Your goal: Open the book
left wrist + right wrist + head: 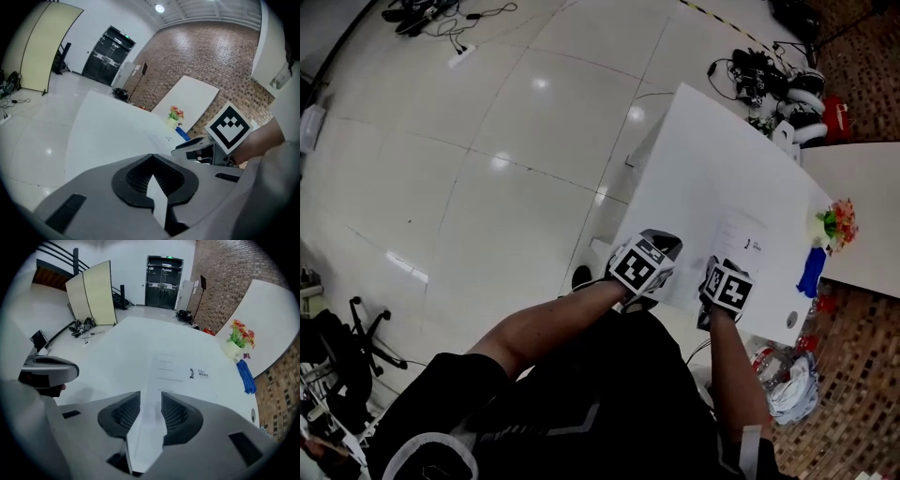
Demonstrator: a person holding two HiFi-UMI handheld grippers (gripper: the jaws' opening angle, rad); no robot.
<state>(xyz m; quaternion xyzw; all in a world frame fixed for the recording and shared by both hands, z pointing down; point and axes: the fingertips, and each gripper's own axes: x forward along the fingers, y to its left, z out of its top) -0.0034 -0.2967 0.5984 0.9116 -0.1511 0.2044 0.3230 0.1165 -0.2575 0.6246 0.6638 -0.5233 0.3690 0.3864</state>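
Big white table [703,159] fills the scene, and the book [185,369] lies flat on it at the near edge, just ahead of the right gripper [150,398]. It looks thin and paper-covered, so likely light, floppy and ready to skate on that smooth top. The right gripper's jaws stand apart with nothing pinched, lined up on the book's left edge. The left gripper [151,157] sits just beside it, jaws together, holding nothing. Best bet is to pin one side and lift the cover by its free edge. Which side is the spine, white on white, I can't tell.
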